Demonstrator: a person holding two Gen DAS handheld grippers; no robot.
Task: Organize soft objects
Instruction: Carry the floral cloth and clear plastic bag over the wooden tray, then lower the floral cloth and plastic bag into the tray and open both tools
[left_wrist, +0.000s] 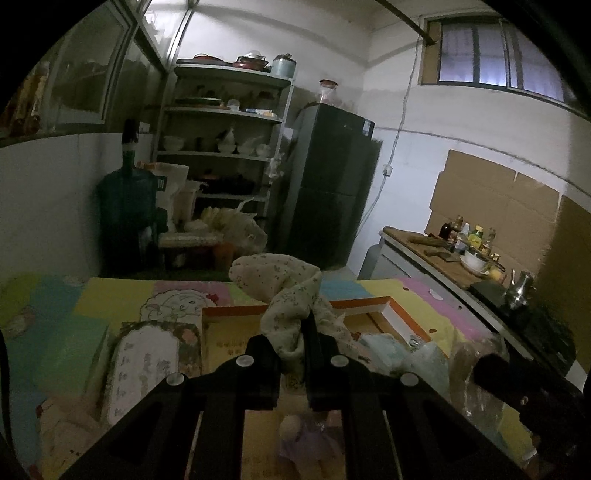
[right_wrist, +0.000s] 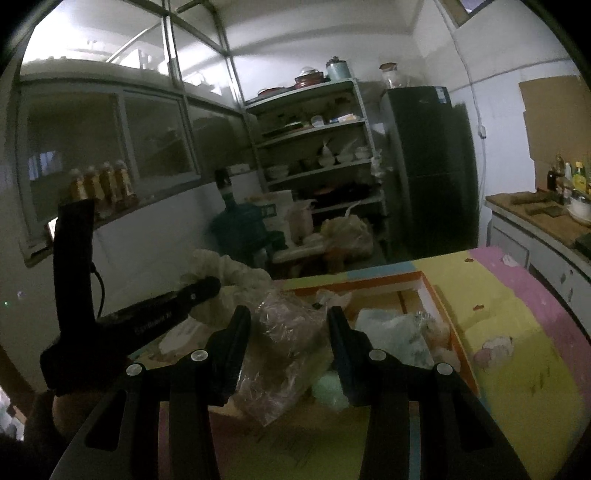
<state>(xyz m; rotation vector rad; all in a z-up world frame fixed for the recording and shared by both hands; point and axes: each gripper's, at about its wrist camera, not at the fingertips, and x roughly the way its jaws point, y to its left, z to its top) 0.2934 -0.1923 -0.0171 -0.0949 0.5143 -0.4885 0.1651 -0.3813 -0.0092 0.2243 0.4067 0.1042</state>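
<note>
On the left, over the colourful mat (left_wrist: 110, 299), the left gripper (left_wrist: 291, 343) – jaws closed tight on one end of the floral cloth (left_wrist: 280, 280), the rest bunched up above the fingertips and sagging down between them. Below it, near the lower edge of the left wrist view, a small doll in purple (left_wrist: 299, 439), lying apart from the grip. Further right, the orange-rimmed box (right_wrist: 369, 282) on the mat, already with pale soft items inside: a mint-green one (right_wrist: 328, 387) and a whitish-blue one (right_wrist: 391, 328), close beside each other. Above the near part of the box, the right gripper (right_wrist: 288, 332) – jaws partly apart, with the clear plastic bag (right_wrist: 288, 339) between them, pads apparently pressing on its crinkled sides; contents pinkish-brown, not possible to identify. Possible trouble from here: thin grip on only a corner of the cloth, so a slip out or a snag of the hanging end on the box rim; slippery film of the bag, so a slide out of the pads if squeezed too lightly; both tools near each other over the same box, so a bump or a tangle of cloth and bag. Counted: two grippers, one floral cloth, one plastic bag, one box, one doll, two pale soft items clearly seen in the box, perhaps more hidden in the dim light.
</note>
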